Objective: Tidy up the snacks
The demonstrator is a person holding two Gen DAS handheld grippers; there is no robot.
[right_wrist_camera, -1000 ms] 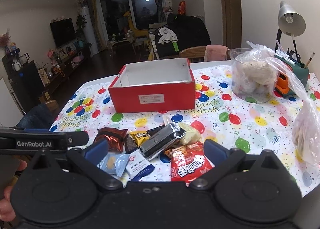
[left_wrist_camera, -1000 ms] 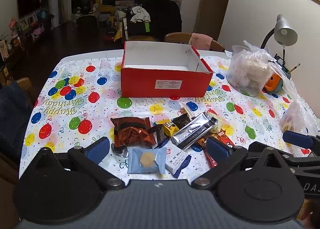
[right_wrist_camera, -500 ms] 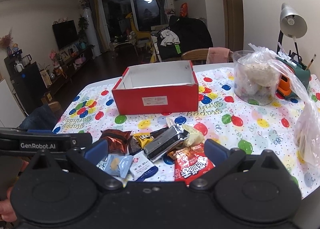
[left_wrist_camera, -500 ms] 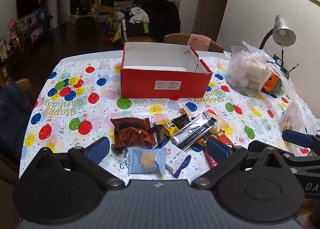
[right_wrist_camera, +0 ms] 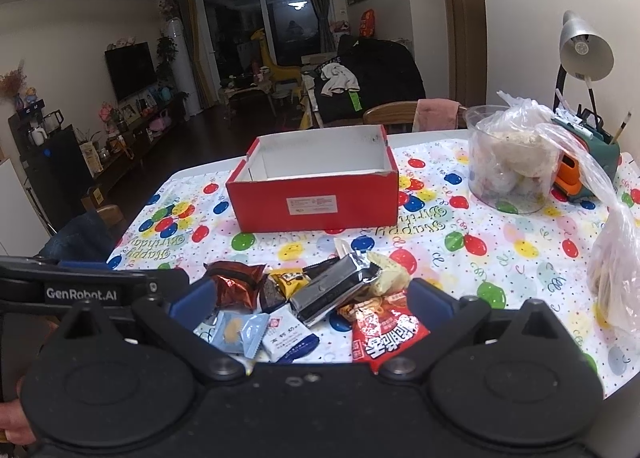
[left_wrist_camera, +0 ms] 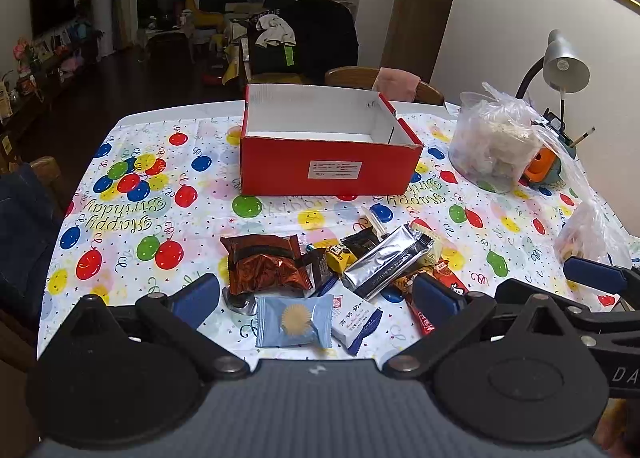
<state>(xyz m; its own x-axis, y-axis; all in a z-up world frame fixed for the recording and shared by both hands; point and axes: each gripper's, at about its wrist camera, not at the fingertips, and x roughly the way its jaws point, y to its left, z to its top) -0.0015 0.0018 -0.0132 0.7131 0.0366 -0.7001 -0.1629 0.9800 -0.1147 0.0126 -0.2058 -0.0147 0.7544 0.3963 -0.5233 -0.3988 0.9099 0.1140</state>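
Left wrist view
Left gripper: jaws wide apart, holding nothing, low at the near edge of the worktop.
Landmark: the red box, open on top, white inside, no snack visible in it.
Snack pile: on the balloon-print cloth, nearer the camera than the box and apart from it.
Brown packet: left end of the pile.
Silver bar: right of the brown packet, lying slantwise.
Blue cookie packet: nearest piece, between the open jaws.
White sachet: touching the blue packet's right side.
Right gripper: one blue pad visible far right of the box.

Right wrist view
Right gripper: jaws wide apart, empty, over the near side of the pile.
Red snack bag: nearest to the right jaw, well in front of the box.
Clear tub in a plastic bag: right of the box.
Desk lamp: beyond the tub.
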